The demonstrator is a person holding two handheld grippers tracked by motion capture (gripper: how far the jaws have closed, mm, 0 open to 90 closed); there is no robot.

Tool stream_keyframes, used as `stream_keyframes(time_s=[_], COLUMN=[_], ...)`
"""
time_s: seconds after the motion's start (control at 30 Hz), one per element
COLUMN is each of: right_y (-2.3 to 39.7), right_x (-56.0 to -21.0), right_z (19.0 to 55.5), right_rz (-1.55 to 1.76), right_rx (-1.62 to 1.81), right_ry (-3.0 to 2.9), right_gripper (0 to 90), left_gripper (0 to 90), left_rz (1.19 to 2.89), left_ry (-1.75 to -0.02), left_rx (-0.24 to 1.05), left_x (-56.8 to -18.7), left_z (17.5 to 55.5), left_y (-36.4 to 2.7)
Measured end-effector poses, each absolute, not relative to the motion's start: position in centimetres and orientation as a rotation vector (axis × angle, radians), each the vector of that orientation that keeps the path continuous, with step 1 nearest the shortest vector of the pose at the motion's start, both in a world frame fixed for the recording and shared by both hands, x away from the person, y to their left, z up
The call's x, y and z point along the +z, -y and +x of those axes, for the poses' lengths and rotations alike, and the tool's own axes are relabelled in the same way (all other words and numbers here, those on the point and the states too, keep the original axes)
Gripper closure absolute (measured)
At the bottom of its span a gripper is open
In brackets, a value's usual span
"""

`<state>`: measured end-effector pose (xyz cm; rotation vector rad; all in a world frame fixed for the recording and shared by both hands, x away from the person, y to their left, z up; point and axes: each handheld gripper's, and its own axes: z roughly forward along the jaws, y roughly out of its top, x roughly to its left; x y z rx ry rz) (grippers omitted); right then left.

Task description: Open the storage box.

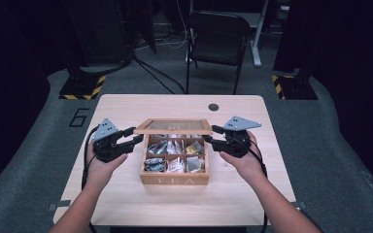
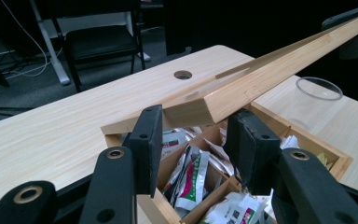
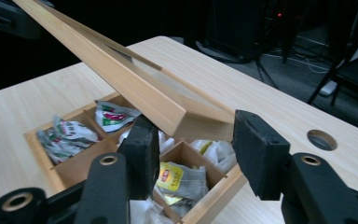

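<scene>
Two hand-held grippers lift the lid (image 1: pixel 173 126) of the tea box (image 1: pixel 175 178) mid-surface (image 1: pixel 126 204): left hand-held gripper (image 2: pixel 200 135) and right hand-held gripper (image 3: pixel 193 140) each clamp a front corner, keeping it level while hinging open over the tea bags (image 1: pixel 167 148).

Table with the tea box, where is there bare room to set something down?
Free: the table strip in front of the tea box, and the far strip around the round hole. Crowded: both sides of the box, where the left claw and right claw meet the raised lid.
</scene>
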<state>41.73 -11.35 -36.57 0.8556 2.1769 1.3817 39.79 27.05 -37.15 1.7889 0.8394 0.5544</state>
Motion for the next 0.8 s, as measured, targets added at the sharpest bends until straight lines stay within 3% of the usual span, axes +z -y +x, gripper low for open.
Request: stream_keyframes(time_s=[0.8], right_y=[11.0], right_x=[-35.0], right_z=[44.0], right_rz=[0.862], right_rx=[1.38], right_ry=[-2.147], right_gripper=[55.6], left_gripper=[56.5], left_rz=[1.693], left_ry=[-0.839], left_rx=[0.59], left_x=[-36.6], left_z=[41.6], left_y=[-26.9])
